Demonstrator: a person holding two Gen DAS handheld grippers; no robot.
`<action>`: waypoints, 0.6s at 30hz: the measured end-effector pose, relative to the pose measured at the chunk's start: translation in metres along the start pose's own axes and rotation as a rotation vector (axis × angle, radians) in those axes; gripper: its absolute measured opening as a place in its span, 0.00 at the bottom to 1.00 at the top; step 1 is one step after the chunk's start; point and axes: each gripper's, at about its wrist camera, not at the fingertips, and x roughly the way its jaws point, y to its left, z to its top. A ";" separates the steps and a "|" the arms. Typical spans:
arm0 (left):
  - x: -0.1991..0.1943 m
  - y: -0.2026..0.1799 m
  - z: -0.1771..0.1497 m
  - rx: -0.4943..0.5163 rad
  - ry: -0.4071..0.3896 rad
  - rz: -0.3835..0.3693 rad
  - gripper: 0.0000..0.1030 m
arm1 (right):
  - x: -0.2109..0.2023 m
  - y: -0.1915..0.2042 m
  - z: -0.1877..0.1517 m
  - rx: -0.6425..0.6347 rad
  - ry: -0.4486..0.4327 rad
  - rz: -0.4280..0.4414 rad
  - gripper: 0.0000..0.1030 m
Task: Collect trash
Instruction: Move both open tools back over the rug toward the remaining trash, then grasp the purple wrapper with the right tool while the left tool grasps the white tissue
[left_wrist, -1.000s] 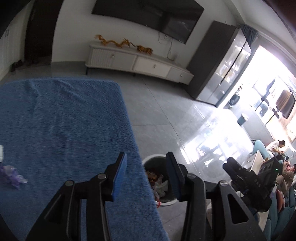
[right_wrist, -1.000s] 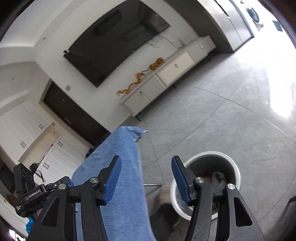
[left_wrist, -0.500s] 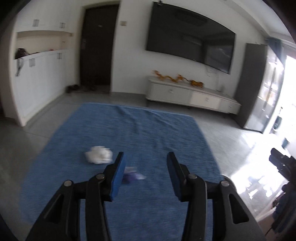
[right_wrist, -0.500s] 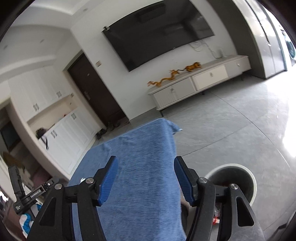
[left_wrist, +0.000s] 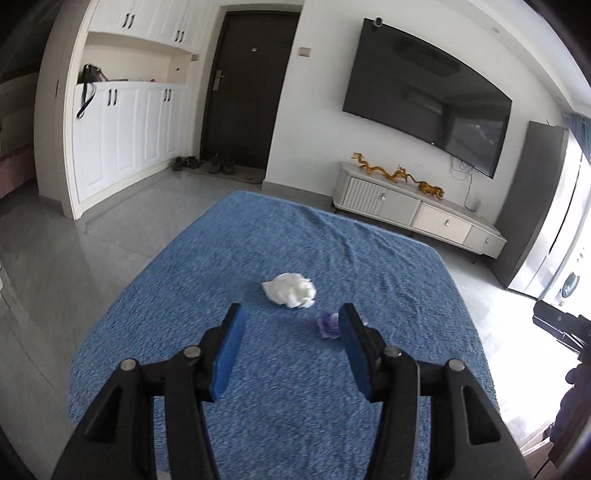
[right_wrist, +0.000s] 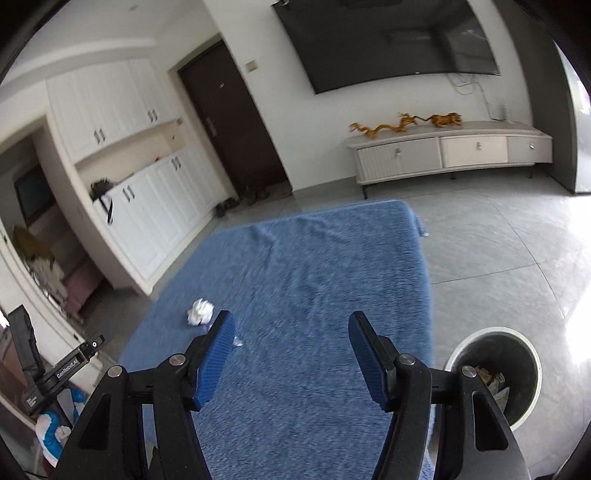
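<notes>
A crumpled white tissue (left_wrist: 290, 289) lies on the blue cloth-covered table (left_wrist: 258, 398), with a small purple wrapper (left_wrist: 328, 325) just to its right. My left gripper (left_wrist: 291, 325) is open and empty, above the cloth, just short of both pieces. In the right wrist view the tissue (right_wrist: 200, 311) sits to the left of my right gripper (right_wrist: 291, 332), which is open and empty over the cloth. A white-rimmed trash bin (right_wrist: 495, 373) with rubbish inside stands on the floor at the table's right edge.
A white TV cabinet (left_wrist: 417, 206) with golden dragon figures stands against the far wall under a big TV. White cupboards (left_wrist: 122, 136) and a dark door are at the left. Grey tiled floor surrounds the table.
Both grippers have swung left from the bin towards the table. The tissue and purple wrapper now lie in front of my left gripper. Both stay open.
</notes>
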 end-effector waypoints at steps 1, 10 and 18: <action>0.001 0.004 -0.001 -0.006 0.003 0.001 0.49 | 0.005 0.006 0.000 -0.010 0.010 0.001 0.60; 0.027 0.036 -0.016 -0.065 0.071 0.002 0.49 | 0.043 0.041 -0.011 -0.064 0.101 0.001 0.61; 0.050 0.065 -0.026 -0.112 0.121 0.019 0.49 | 0.074 0.054 -0.018 -0.087 0.177 -0.007 0.62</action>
